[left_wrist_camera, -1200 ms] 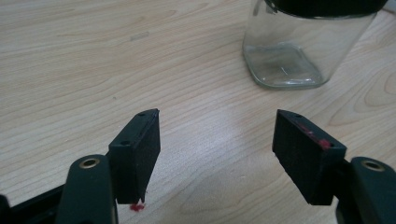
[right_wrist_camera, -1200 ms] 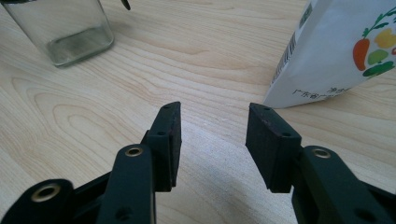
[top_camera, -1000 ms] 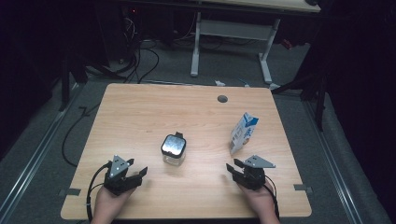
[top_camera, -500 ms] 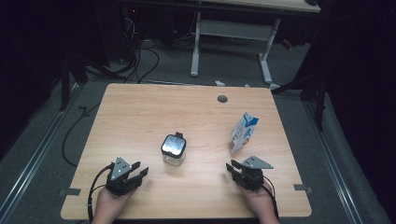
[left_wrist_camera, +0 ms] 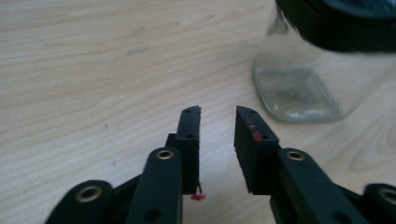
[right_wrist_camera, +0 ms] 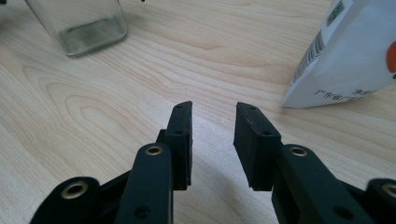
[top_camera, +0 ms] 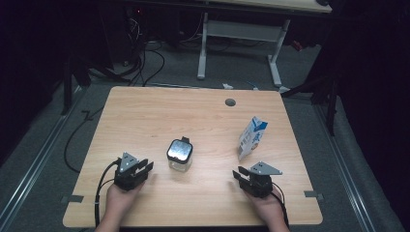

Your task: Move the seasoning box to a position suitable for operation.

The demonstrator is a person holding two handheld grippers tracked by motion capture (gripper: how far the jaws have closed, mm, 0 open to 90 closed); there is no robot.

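On the wooden counter [top_camera: 145, 116] we note a glass jar [top_camera: 179, 155] with black lid at centre, milk carton [top_camera: 252, 137] upright to its right, left gripper [top_camera: 143, 167] near the jar, jaws apart, just been closing, nothing between, right gripper [top_camera: 240, 174] below the carton, jaws apart, empty.

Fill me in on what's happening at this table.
A person sits at a wooden table with a gripper in each hand. The left gripper sits just left of a glass jar with a black lid; its jaws have just been closing, with nothing between them. The right gripper rests below a tilted milk carton, jaws apart and holding nothing. Neither thing is touched yet.
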